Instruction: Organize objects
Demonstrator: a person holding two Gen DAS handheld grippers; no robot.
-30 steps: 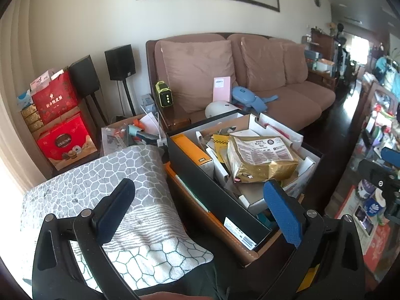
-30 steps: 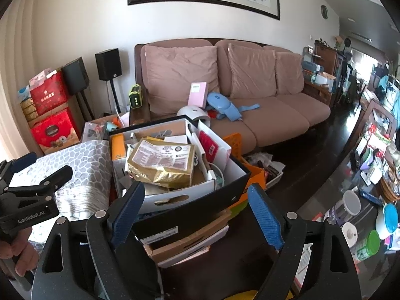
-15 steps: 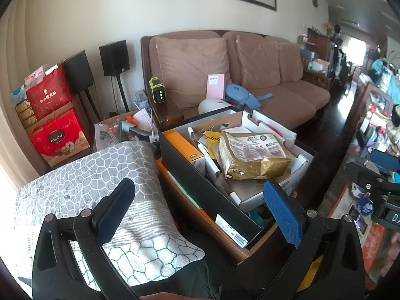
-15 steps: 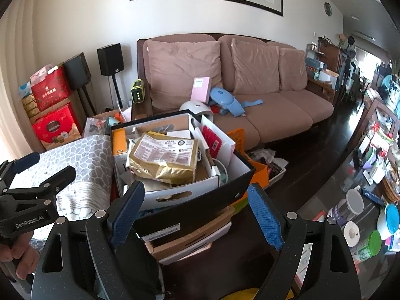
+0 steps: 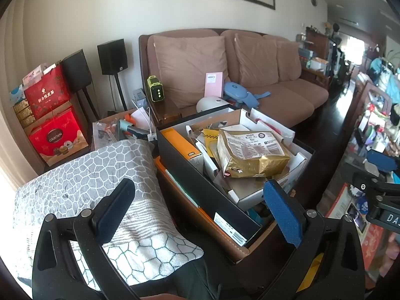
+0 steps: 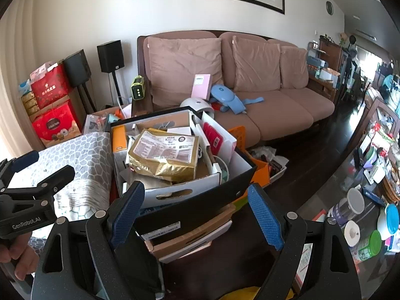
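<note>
- Compared with a second ago, the framing is sitting almost the same in both wrist views; the sofa (image 5: 250, 80) and wall picture are showing only a slight shift, and no object in the box has changed place.
- The left gripper (image 5: 200, 212) is hanging with its jaws spread wide and nothing between them; the right gripper (image 6: 195, 215) is likewise spread and empty.
- The black box (image 6: 200, 207) is sitting at centre frame, just above and between the right gripper's fingers, its near wall facing the camera.
- The gold pouch (image 6: 165, 155) is lying on top of the clutter inside the box, above both grippers and apart from them.
- In the right wrist view the pouch's long axis is running left to right, tilting slightly down toward the right, label side up.
</note>
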